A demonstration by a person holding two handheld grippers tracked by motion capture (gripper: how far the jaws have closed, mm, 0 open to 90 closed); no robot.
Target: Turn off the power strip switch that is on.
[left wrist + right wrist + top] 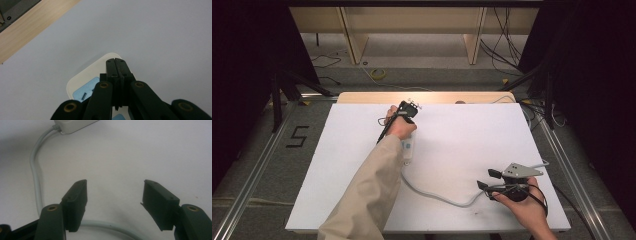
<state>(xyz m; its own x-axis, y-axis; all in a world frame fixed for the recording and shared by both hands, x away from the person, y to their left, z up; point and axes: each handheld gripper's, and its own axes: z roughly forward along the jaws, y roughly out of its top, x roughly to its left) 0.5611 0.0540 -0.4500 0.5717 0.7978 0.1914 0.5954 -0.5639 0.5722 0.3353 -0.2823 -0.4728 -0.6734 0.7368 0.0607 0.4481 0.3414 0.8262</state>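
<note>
Strip: white power strip [408, 149] (blue sockets), grey cord | left gripper [117, 65] jaws closed | right gripper [115, 195] jaws apart

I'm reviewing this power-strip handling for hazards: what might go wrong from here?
The left gripper, jaws shut, sits on the power strip; pressing could slide it across the smooth white board. The right gripper stands open over the grey cable; closing might snag it and tug the strip.
</note>
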